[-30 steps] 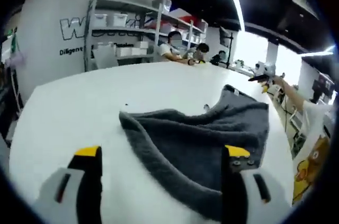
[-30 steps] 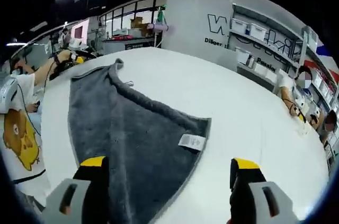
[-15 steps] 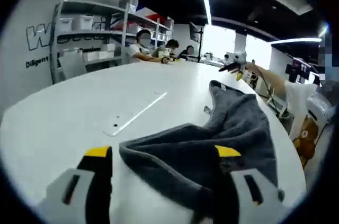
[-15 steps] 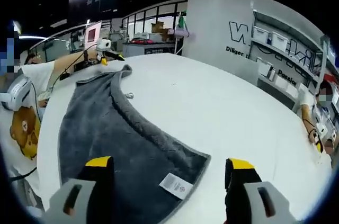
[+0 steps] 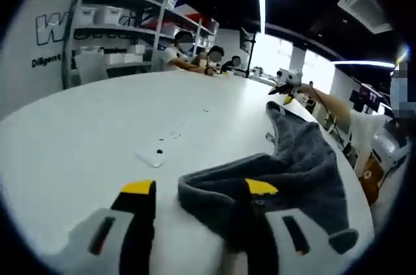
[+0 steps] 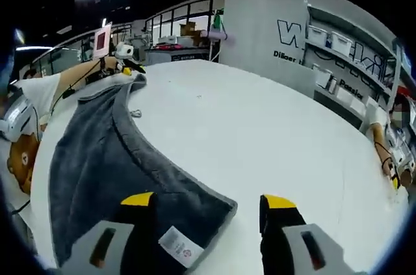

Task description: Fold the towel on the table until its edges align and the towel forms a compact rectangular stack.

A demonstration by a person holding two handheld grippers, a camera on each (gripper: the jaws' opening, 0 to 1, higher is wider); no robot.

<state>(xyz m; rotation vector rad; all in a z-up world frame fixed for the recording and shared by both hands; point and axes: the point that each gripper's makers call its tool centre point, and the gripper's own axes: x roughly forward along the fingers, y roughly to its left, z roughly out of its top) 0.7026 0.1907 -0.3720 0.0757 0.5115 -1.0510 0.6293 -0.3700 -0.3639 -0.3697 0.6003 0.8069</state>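
A dark grey towel (image 5: 305, 164) lies spread along the white table (image 5: 84, 125). In the left gripper view its near corner is bunched up, between the jaws of my left gripper (image 5: 199, 190), which is open; the right jaw overlaps the cloth. My right gripper (image 5: 286, 83) shows small at the towel's far end. In the right gripper view the towel (image 6: 97, 158) runs away to the left. Its near corner, with a white label (image 6: 177, 249), lies between the jaws of my open right gripper (image 6: 209, 202). The left gripper (image 6: 123, 51) hovers at the far corner.
Shelves with white bins (image 5: 110, 21) stand behind the table, and people sit at its far side (image 5: 195, 54). A small white tag (image 5: 153, 155) lies on the tabletop. The person's bear-print shirt (image 6: 19, 151) is at the table's edge.
Both grippers have come down and in toward their towel corners, and each pair of jaws has narrowed. The corner in the left gripper view now stands bunched up.
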